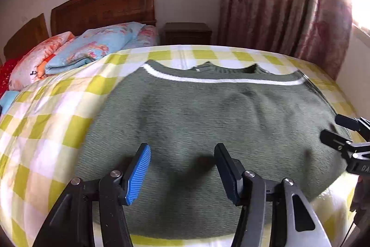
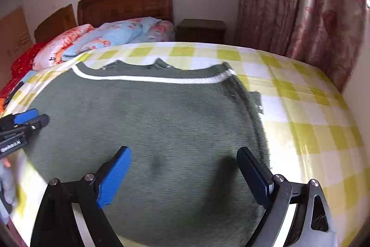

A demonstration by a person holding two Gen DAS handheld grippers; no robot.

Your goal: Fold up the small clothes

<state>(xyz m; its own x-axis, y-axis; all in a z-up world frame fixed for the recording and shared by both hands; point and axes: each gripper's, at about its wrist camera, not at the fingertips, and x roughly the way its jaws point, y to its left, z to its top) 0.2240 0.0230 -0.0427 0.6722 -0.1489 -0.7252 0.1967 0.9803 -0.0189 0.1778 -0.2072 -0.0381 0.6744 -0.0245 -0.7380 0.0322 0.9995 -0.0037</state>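
Since the green sweater point(image 1: 203, 122) lies flat across the checked bedsheet point(image 1: 53, 112) with its white-striped band point(image 1: 208, 79) at the far edge, toward the headboard point(image 1: 104, 6), you start from a tidy layout and the risks all come from the grab. Your left gripper point(image 1: 182, 174) hovers over the sweater's near edge, jaws spread wide, nothing between them. Your right gripper point(image 2: 183, 174) hangs over the near right part of the sweater, also spread wide and empty, its dark finger close to the sweater's right side edge.

What can go wrong:
- You pinch sheet along with knit. The fabric looks fuzzy and thick, and it sits straight on the sheet, so a deep bite probably drags the sheet up too.
- You catch only the top layer. The sweater is doubled front on back, so a shallow bite may peel one layer and the fold skews.
- Uneven lift. If one side closes first, the far band likely slides crooked.
- A dark bit point(image 2: 256, 98) pokes out past the sweater's right edge, maybe a tucked sleeve or cuff, can't tell. Lifting that side may pull it loose.
- Frames are blurred, so the exact height above the sweater is unclear. Check for contact before closing.
- The pile of floral bedding point(image 1: 92, 48) beyond the sweater's far left corner is well apart, low risk.
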